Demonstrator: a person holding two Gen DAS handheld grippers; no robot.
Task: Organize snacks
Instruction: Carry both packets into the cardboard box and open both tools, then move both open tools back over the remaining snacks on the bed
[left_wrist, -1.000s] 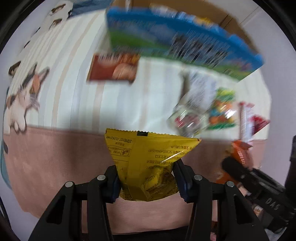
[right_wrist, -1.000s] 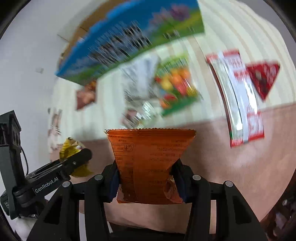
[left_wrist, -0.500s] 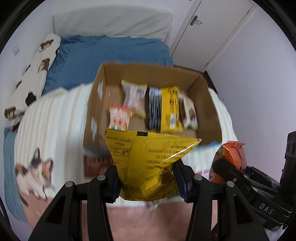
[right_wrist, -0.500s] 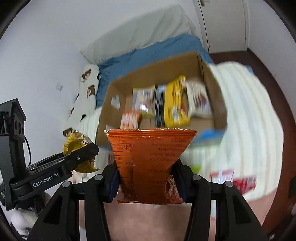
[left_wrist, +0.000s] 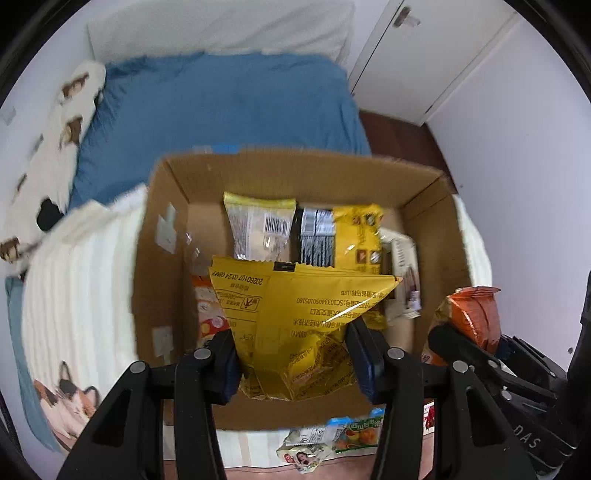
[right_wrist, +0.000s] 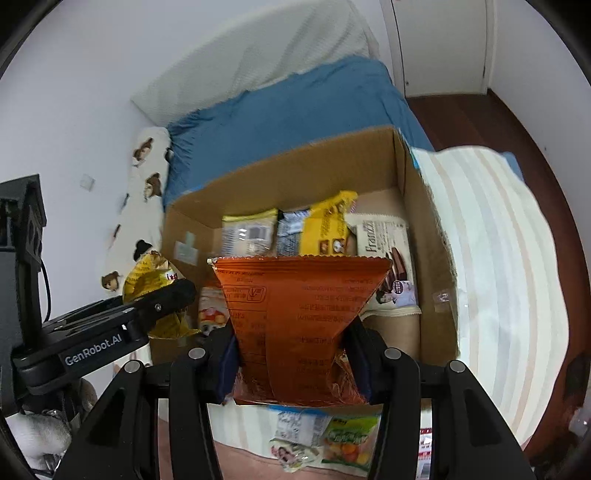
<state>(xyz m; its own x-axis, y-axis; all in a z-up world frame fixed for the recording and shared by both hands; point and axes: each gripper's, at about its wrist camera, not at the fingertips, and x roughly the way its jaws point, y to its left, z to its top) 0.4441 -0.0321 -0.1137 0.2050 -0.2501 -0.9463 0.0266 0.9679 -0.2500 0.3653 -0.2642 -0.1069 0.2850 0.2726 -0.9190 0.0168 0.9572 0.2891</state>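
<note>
My left gripper (left_wrist: 293, 363) is shut on a yellow snack bag (left_wrist: 299, 314) and holds it above the near side of an open cardboard box (left_wrist: 162, 236). My right gripper (right_wrist: 293, 363) is shut on an orange snack bag (right_wrist: 295, 314) and holds it over the same box (right_wrist: 424, 221), to the right of the left one. Several packets stand in the box: a pale yellow one (left_wrist: 258, 225), a black and yellow one (left_wrist: 338, 236) and a white wafer pack (right_wrist: 388, 243). Each gripper shows in the other's view: the right one (left_wrist: 469, 325), the left one (right_wrist: 159, 291).
The box sits on a striped blanket (right_wrist: 498, 258) on a bed with a blue sheet (left_wrist: 221, 107). Loose snack packets (right_wrist: 325, 439) lie on the blanket in front of the box. A white door (left_wrist: 436, 55) and a wood floor (right_wrist: 480, 118) lie beyond.
Both grippers have lifted with their bags and swung from the loose snacks on the blanket up to the box, then closer over its opening. Both grips are unchanged.
</note>
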